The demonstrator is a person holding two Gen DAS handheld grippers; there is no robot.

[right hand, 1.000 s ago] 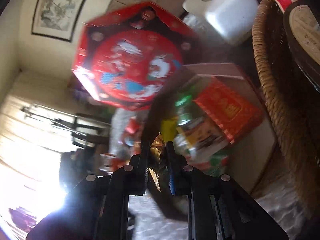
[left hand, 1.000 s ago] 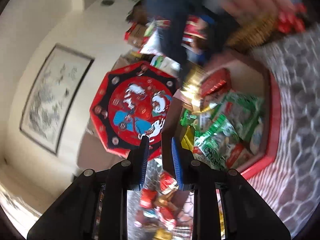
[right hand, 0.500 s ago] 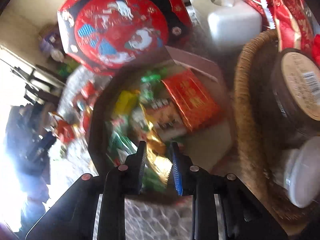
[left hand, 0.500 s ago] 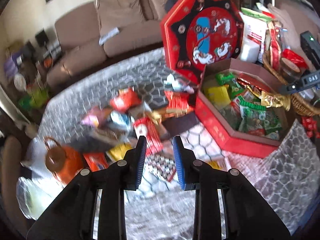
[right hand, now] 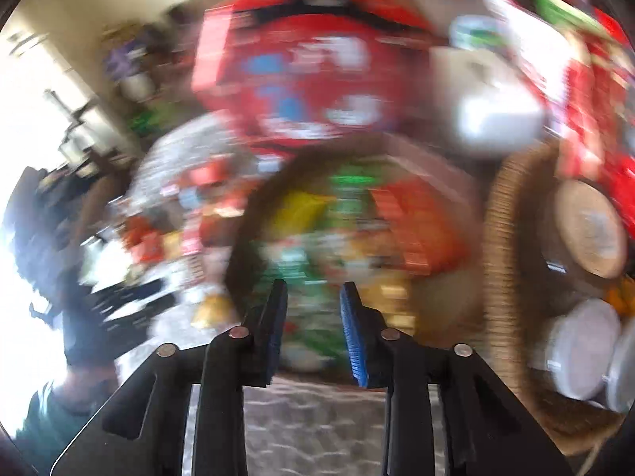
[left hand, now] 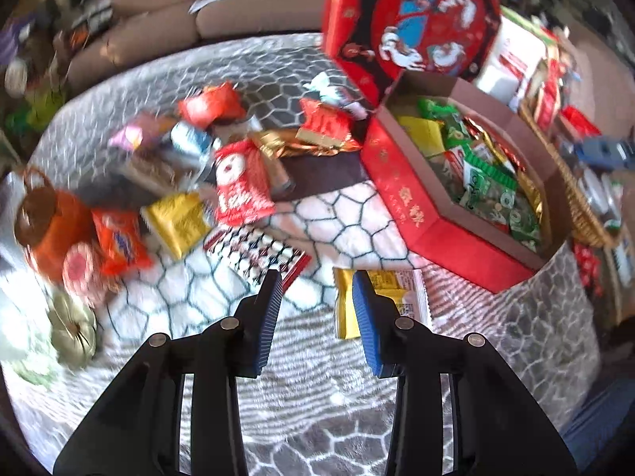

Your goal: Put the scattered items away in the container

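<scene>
A red octagonal box (left hand: 436, 234) full of snack packets stands at the right on a patterned cloth, its printed lid (left hand: 412, 23) propped up behind it. Several loose packets (left hand: 238, 182) lie scattered to its left. A yellow and white packet (left hand: 401, 289) lies just past my left gripper (left hand: 317, 277), whose jaws are opening with nothing between them. In the blurred right wrist view my right gripper (right hand: 311, 291) hangs above the box (right hand: 444, 317); its jaws are opening too and hold nothing.
A wicker basket (left hand: 575, 206) with jars stands right of the box, also seen as a basket (right hand: 504, 261) in the right wrist view. An orange pumpkin-shaped pot (left hand: 51, 222) and round ornaments sit at the far left. A beige sofa (left hand: 198, 12) lies behind.
The left gripper swung away from the box to the loose packets and widened. The right gripper let the gold packet fall into the box, lifted and widened.
</scene>
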